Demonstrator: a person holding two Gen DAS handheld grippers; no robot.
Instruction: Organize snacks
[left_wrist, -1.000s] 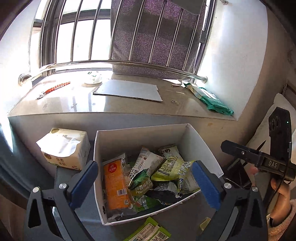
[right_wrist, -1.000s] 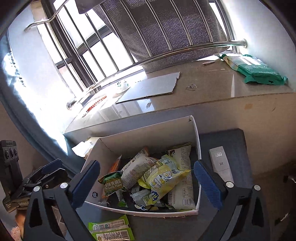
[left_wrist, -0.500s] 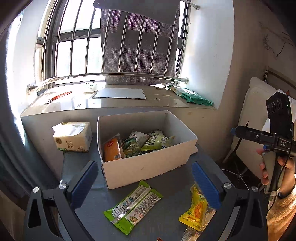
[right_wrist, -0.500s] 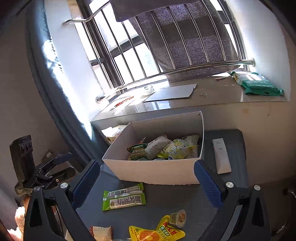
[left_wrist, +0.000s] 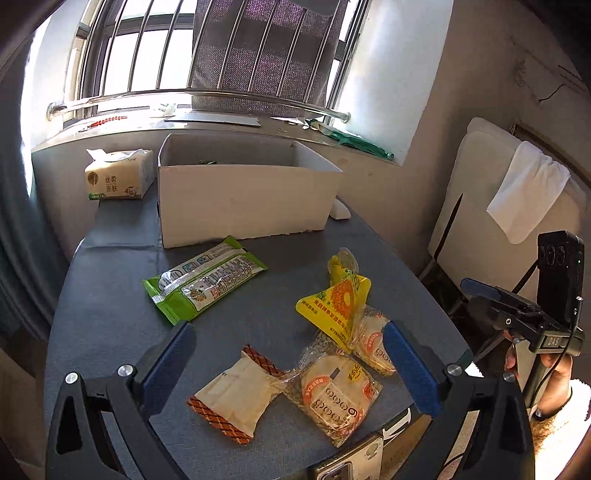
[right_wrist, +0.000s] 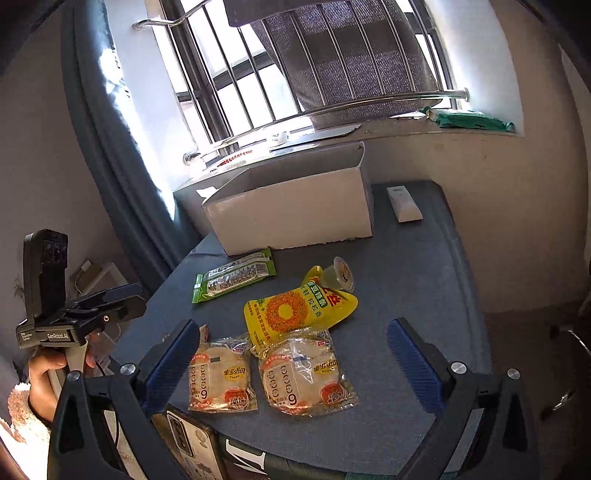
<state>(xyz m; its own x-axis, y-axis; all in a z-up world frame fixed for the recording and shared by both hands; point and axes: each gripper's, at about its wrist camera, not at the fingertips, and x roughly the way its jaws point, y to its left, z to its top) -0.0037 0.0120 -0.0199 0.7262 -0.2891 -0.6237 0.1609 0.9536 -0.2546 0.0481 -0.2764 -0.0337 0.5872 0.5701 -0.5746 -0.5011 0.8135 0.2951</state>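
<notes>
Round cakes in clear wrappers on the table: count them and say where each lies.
2. One round cake lies by the right gripper's left finger; the other round cake lies beside it, its top edge under the yellow pouch. More may be hidden in the white box.

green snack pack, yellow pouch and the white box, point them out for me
green snack pack (left_wrist: 205, 278), left wrist view, middle of the wrapper
yellow pouch (right_wrist: 295, 312), right wrist view, on the orange ring print
white box (right_wrist: 291, 212), right wrist view, on its near wall
</notes>
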